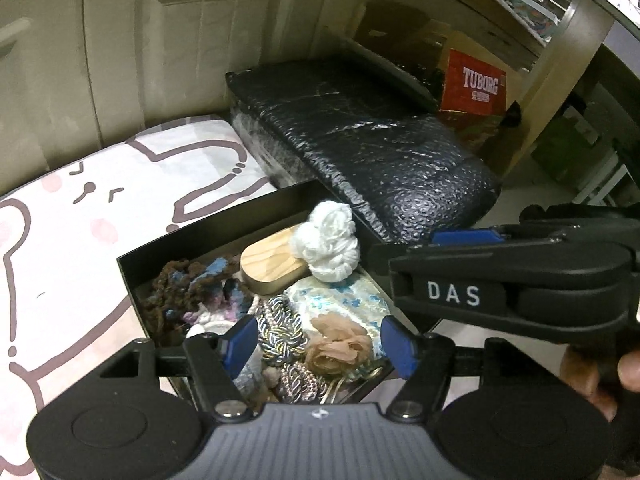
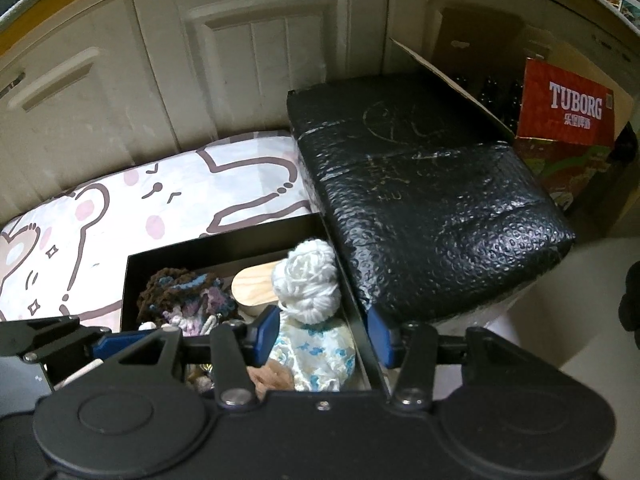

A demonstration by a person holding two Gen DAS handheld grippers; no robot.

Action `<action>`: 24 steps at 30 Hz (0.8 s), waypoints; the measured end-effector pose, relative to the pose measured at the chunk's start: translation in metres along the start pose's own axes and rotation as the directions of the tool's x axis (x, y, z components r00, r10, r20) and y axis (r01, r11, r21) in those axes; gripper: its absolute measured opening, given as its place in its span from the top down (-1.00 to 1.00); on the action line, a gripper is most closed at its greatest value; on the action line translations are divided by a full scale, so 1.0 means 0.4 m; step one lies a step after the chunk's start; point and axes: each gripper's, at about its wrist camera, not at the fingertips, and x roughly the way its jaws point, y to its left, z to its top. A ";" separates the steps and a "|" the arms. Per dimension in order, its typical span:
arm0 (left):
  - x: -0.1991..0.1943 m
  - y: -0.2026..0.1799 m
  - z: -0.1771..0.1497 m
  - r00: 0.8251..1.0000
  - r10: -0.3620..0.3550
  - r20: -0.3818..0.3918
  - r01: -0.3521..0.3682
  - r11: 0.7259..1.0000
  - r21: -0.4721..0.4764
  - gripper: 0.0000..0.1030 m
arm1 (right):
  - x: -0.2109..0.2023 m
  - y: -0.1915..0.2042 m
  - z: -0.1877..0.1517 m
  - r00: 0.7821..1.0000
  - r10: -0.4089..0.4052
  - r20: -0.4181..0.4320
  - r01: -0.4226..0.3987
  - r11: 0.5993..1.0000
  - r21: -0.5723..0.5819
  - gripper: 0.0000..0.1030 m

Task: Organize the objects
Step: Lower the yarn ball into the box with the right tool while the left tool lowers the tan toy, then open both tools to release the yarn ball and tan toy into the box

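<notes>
While the black box (image 1: 132,276) sits on the cartoon-print cushion (image 1: 80,216), its long axis runs from the near edge away towards the bubble-wrapped bundle (image 1: 380,152). Inside, from left to right, lie brown-and-blue yarn (image 1: 188,284), a wooden block (image 1: 272,264) slanting up to the right, a white yarn ball (image 1: 328,240) and floral cloth (image 1: 340,300). The left gripper (image 1: 316,340) hangs spread over braided cord (image 1: 280,328) and a beige fabric flower (image 1: 336,346), pinching nothing. The right gripper (image 2: 324,332) straddles the box's right wall, jaws apart, no pad visibly pressing it
</notes>
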 end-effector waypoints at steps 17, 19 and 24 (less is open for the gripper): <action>-0.104 0.056 -0.008 0.996 0.086 0.037 -0.084 0.994 -0.071 -0.47 | -0.081 0.000 -0.010 1.000 0.002 0.029 -0.004 0.997 0.071 -0.29; -0.127 0.065 -0.011 0.993 0.107 0.051 -0.103 0.992 -0.078 -0.56 | -0.096 0.004 -0.012 0.999 0.005 0.035 -0.007 0.997 0.078 -0.35; -0.178 0.093 -0.021 0.986 0.149 0.077 -0.140 0.984 -0.112 -0.71 | -0.129 0.020 -0.020 0.999 0.002 0.049 -0.006 0.998 0.069 -0.43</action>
